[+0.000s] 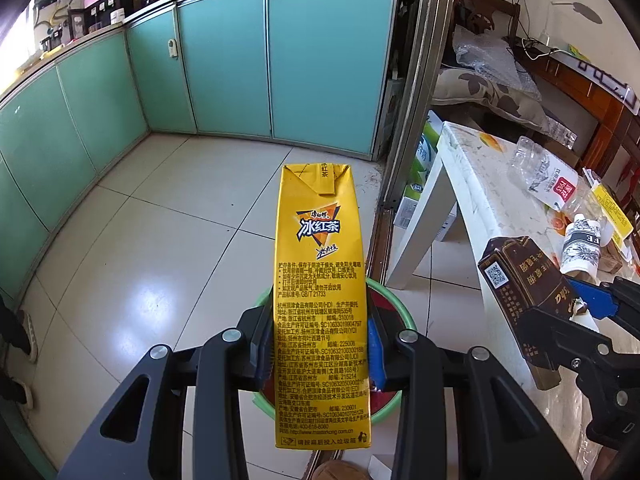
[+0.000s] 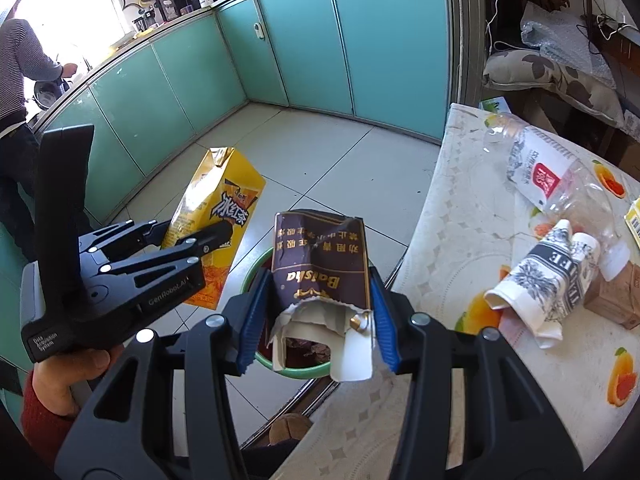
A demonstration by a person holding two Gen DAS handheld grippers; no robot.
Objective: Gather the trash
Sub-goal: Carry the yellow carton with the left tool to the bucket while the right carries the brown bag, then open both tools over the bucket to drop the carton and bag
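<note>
Trash was already in both grippers: the left gripper (image 1: 320, 344) had its jaws clamped on a yellow tea carton (image 1: 320, 300), gripped low on its sides with most of its length sticking out ahead, and the right gripper (image 2: 316, 320) had its jaws closed on a torn brown cigarette pack (image 2: 320, 268). Both pieces hung above the green bin (image 2: 280, 366) on the floor, which showed at 6 o'clock behind each of them. The bin's mouth looked narrow, so a carton let go while tilted could catch the rim and tip out onto the tiles. The two grippers stood near each other, the carton at 9 o'clock of the pack, and might collide. On the table (image 2: 440, 208) at 3 o'clock a plastic bottle (image 2: 552, 176) and a crumpled paper cup (image 2: 548, 280) remained uncollected
</note>
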